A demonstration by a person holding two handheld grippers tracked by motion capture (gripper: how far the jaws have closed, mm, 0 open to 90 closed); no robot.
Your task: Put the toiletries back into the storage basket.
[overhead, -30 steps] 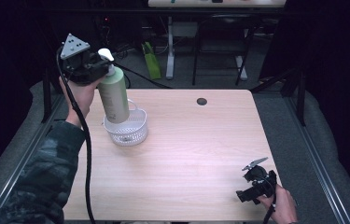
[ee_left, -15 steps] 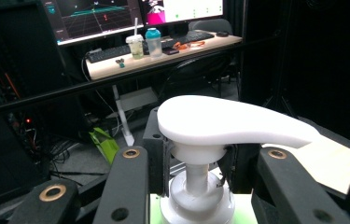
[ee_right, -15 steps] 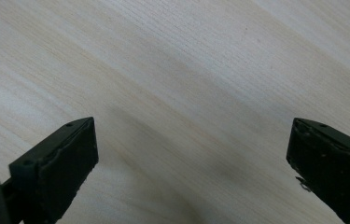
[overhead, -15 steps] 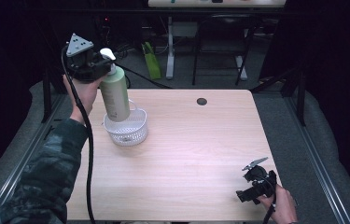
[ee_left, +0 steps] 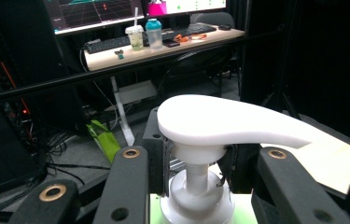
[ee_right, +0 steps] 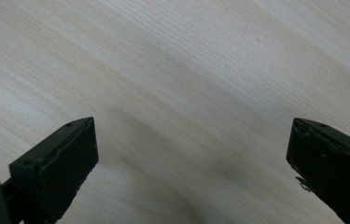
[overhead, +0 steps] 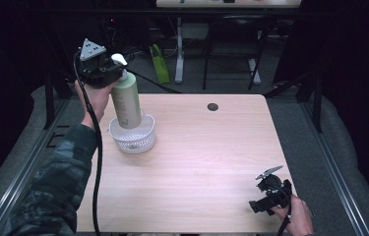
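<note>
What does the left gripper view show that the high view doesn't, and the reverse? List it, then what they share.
The left gripper view alone shows a desk behind with monitors, a keyboard and two cups. The high view alone shows the white basket under the bottle's base and the right gripper low over the table. Both share the green pump bottle with the left gripper closed around its neck.

Tongs wide apart over bare wooden table
</note>
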